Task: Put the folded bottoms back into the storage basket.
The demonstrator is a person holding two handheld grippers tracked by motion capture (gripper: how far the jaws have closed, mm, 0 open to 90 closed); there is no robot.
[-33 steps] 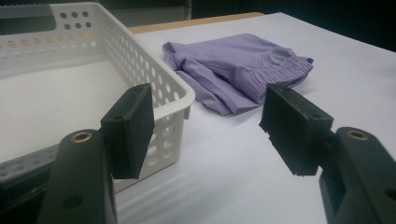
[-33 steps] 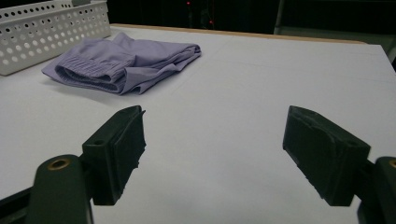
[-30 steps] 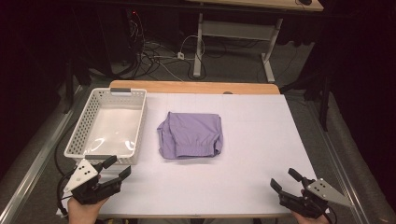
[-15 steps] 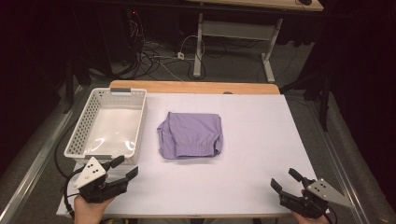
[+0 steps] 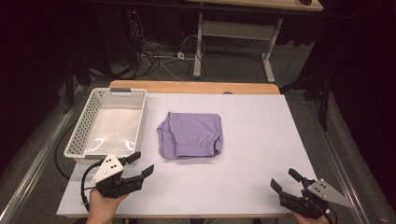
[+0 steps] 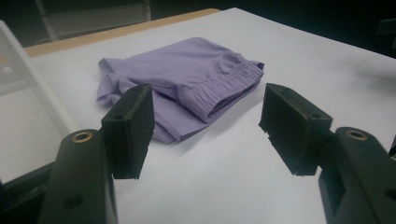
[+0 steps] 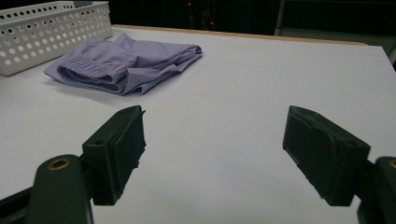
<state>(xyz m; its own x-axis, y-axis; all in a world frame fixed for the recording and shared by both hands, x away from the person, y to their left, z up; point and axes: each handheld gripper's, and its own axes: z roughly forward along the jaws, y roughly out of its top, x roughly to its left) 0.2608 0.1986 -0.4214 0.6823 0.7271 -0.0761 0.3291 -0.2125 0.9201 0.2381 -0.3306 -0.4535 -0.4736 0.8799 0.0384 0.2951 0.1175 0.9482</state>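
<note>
Left gripper [image 5: 141, 164] has slid across the near edge of the table [image 5: 261, 140] toward the middle since a second ago, when it sat closer to the near-left corner, and its jaws now point at the folded purple garment [image 5: 190, 135]. Its jaws stand apart with nothing between them; in its own view the garment's elastic waistband shows in the gap, well beyond the pads. The garment lies folded flat near the table's centre, just right of the white perforated basket [image 5: 84, 133], which is empty (only a sheen on its floor). Right gripper [image 5: 286, 181] has not moved from the near-right corner, jaws wide and empty, well apart from the cloth.

By the look of it, the left hand is starting a reach for the garment, probably to lift it into the basket. No contact yet; the approach is only partway done.
</note>
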